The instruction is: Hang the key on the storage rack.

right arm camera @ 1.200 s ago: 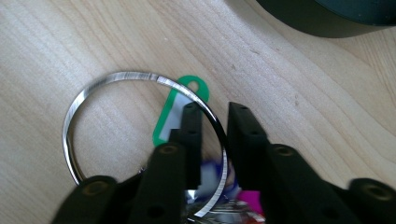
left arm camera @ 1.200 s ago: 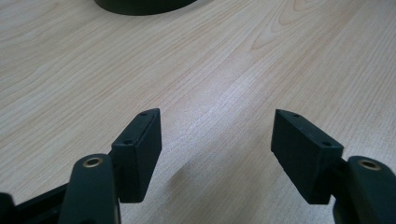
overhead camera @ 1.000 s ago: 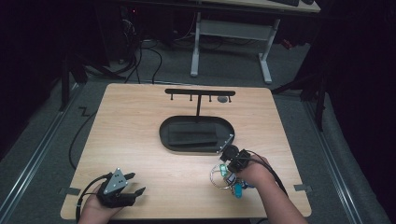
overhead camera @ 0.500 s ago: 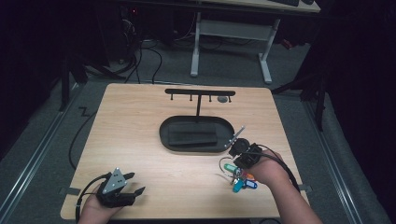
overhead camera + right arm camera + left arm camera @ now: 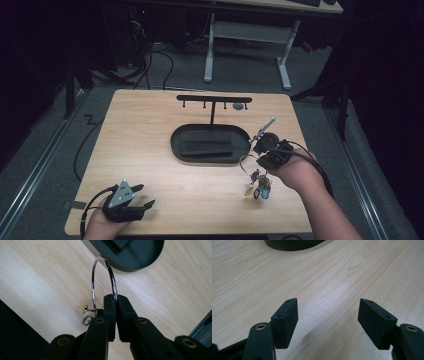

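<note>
Whereas a second ago the bunch of keys lay on the table under the right hand, the right gripper (image 5: 261, 150) now has it lifted clear: the key ring (image 5: 103, 280) stands pinched between the closed jaws in the right gripper view, and the keys and tags (image 5: 259, 186) dangle below the hand in the high view, off the wood, at about 4 o'clock from the black oval tray (image 5: 210, 158). Hand and load have risen and drifted slightly toward the right edge of the table (image 5: 150, 150). Grip is on the wire of the ring alone, thin metal against pads, so the bunch hangs free to swing. Left gripper (image 5: 131, 202) sits at roughly 7 o'clock on the table, unmoved, jaws apart with nothing between them; bare wood shows past its pads (image 5: 287, 320). Judgement: pick-up done, carry phase begun. The hook rack (image 5: 214, 99) at 12 o'clock beyond the tray looks the likely goal; one peg near its right end already bears a small item (image 5: 239, 106), too small to identify.
</note>
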The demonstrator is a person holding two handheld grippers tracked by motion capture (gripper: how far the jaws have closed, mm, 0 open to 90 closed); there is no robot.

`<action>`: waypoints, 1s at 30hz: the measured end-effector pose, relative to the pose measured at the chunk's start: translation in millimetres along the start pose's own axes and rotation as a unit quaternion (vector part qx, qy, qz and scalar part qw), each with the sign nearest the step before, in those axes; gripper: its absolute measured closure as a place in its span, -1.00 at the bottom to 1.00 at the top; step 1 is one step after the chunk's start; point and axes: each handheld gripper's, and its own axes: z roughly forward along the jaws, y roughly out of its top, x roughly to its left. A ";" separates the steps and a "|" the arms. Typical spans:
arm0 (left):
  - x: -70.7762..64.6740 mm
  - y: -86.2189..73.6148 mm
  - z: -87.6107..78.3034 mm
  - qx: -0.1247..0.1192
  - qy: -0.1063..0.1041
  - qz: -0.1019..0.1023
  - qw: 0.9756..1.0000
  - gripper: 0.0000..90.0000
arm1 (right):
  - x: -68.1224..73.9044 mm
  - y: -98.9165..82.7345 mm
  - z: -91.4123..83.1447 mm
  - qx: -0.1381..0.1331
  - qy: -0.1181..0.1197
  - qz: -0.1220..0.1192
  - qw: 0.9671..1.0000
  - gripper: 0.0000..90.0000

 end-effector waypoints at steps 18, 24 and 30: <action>-1.0 1.4 -3.1 -0.033 -0.009 -0.006 0.999 -0.28 | -10.2 9.5 -35.5 -0.024 0.024 0.017 0.999 0.94; -1.7 1.3 0.0 -0.029 -0.012 -0.001 1.000 -0.28 | -18.4 12.8 -36.1 -0.023 0.027 0.031 0.999 0.94; -4.3 2.8 -3.2 -0.037 -0.012 0.004 0.999 -0.28 | -25.7 11.8 -30.1 -0.030 0.026 0.048 0.998 0.94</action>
